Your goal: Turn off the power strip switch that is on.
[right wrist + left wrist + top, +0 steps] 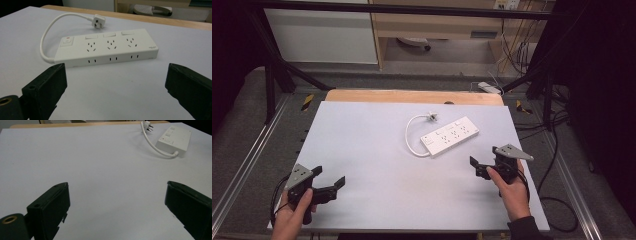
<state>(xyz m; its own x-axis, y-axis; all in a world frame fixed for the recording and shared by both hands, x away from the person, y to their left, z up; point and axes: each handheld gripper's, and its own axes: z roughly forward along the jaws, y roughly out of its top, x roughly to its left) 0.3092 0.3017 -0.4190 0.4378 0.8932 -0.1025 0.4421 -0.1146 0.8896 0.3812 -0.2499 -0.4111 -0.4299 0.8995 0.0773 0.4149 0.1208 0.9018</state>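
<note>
A white power strip (449,135) lies flat right of the middle of the white table top (372,150), and its short cable (409,136) loops round to a plug (430,116) behind it. My right gripper (484,156) hovers open just to its near right, nothing between the jaws. In the right gripper view the power strip (107,47) sits close ahead of the gripper (116,77), with the plug (98,20) beyond. My left gripper (330,176) is open near the front left corner. Far ahead of the left gripper (117,195), at upper right, is the power strip (175,138).
A wooden table edge (412,96) runs along the back. Behind it on the floor lies another white socket block (489,87). Cables (557,150) trail down the right side. Metal rails (242,165) flank the table.
</note>
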